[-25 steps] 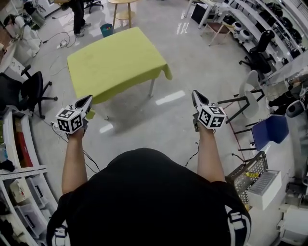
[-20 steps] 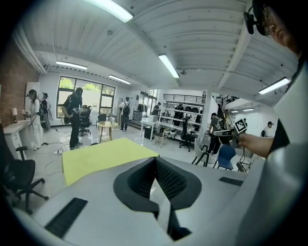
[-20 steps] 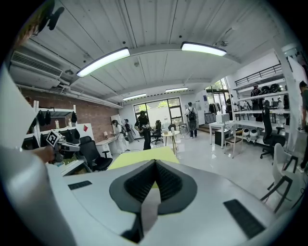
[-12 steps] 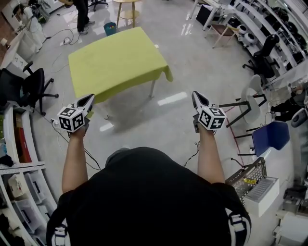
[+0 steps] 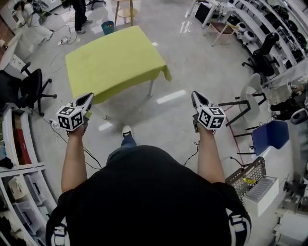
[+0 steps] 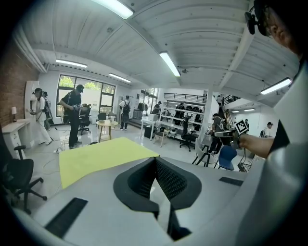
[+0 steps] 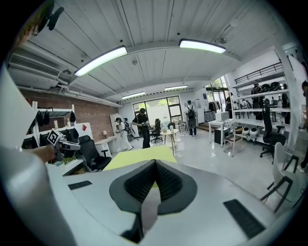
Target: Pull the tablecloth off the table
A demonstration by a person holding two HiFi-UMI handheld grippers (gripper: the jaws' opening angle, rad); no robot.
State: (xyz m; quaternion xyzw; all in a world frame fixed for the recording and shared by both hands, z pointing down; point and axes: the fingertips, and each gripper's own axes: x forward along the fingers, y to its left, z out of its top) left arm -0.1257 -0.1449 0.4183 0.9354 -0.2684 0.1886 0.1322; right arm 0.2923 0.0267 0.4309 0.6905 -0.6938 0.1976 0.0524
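Yellow-green tablecloth (image 5: 115, 62): one
Left gripper (image 5: 88, 98) and right gripper (image 5: 195, 95), grey with marker cubes: two
Blue plastic chair (image 5: 270, 134): one
Round wooden table (image 5: 126, 10): one
Blue-green bucket (image 5: 107, 28): one

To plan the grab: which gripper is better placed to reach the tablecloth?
Probably left: in the head view the left gripper is closer to the tablecloth than the right gripper. Both are shut.
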